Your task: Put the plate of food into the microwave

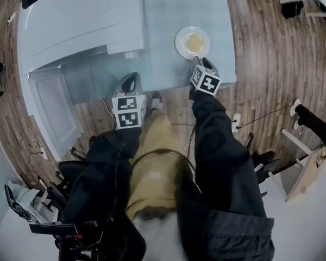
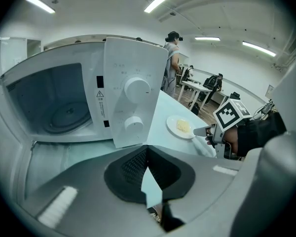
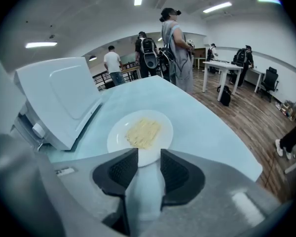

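Far left, the microwave door hangs swung wide open off the front left corner of the white microwave, which sits on the pale blue table. In the left gripper view the microwave's cavity stands bare, with the round turntable on its floor. Just right of that cavity is the control panel, carrying two round knobs, one above the other.

In front of the microwave, about level with that panel, comes the left gripper. Its jaws are closed tip to tip with nothing pinched between them, and it is angled down towards the microwave's front.

Across to the right of the microwave, the white plate rests flat on the table, apart from the microwave's right side. A heap of pale yellow food lies in its middle.

Also right of the microwave, on the near side of that plate, is the right gripper. It is tilted down with its jaws spread apart. The plate's near rim sits right at the gap between the tips, and the pads aren't pressing on it. So the plate is outside the microwave, on the table, not gripped.

Further right of the microwave, past the table's far end, a person in a dark cap stands, with others behind near desks.
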